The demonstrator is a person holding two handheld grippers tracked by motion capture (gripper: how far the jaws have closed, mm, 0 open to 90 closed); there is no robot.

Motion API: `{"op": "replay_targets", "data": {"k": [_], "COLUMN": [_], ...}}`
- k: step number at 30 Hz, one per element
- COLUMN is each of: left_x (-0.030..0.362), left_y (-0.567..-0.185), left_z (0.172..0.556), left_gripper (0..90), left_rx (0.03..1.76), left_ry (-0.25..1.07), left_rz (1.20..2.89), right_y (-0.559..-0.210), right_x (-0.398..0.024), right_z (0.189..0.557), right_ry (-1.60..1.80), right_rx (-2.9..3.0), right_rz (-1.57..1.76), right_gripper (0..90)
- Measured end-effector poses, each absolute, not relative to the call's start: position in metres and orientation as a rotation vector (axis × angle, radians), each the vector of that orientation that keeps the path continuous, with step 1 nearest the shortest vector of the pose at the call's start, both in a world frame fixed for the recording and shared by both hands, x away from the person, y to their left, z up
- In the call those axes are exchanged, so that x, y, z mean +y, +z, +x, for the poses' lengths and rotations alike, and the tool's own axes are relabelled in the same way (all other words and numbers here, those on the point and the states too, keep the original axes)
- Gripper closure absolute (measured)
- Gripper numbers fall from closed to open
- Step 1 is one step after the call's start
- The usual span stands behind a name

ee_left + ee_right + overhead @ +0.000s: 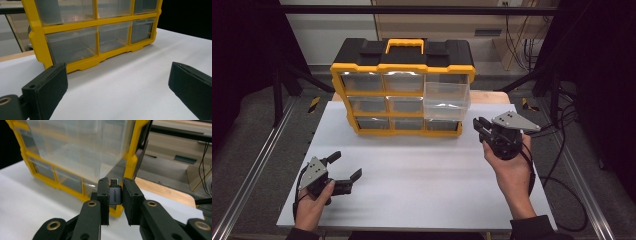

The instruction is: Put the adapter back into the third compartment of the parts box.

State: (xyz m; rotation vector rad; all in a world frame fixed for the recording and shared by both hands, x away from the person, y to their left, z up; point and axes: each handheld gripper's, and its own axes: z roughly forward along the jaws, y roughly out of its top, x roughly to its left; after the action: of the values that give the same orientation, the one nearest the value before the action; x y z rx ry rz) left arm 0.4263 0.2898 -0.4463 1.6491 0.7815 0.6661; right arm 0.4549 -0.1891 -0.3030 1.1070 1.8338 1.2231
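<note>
A yellow and black organizer point(402, 85) with clear drawers stands at the back of the white table point(422, 170). Its right middle drawer point(446, 100) is pulled out toward me. My right gripper point(482, 127) hovers just right of the organizer's lower right corner, below the pulled-out drawer point(77, 147). It is shut on a small dark adapter point(115, 194) with a metal plug on its far end. My left gripper point(347, 166) rests low at the front left of the table, open, with nothing between its jaws; the organizer point(92, 32) stands ahead of it.
Metal rails run along both sides of the table. Black cables point(562, 165) trail off the right edge. A wooden board point(165, 192) lies under the white surface behind the organizer. Bare white surface lies between the two grippers.
</note>
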Motion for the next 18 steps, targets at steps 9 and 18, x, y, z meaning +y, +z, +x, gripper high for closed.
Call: {"op": "replay_targets", "data": {"k": [9,18], "left_x": [0.290,0.290], "left_y": [-0.446,-0.446], "left_z": [0.425,0.425], "left_gripper": [2.2,2.2], "left_rx": [0.783,0.783], "left_ry": [0.664,0.663], "left_rz": [1.646,1.643], "right_y": [-0.278,-0.265], "right_x": [-0.192,-0.192], "right_z": [0.458,0.461], "right_ry": [1.257,1.259], "right_rx": [1.809,1.819], "right_rz": [1.091,1.075], "right_gripper": [76.4,76.4]}}
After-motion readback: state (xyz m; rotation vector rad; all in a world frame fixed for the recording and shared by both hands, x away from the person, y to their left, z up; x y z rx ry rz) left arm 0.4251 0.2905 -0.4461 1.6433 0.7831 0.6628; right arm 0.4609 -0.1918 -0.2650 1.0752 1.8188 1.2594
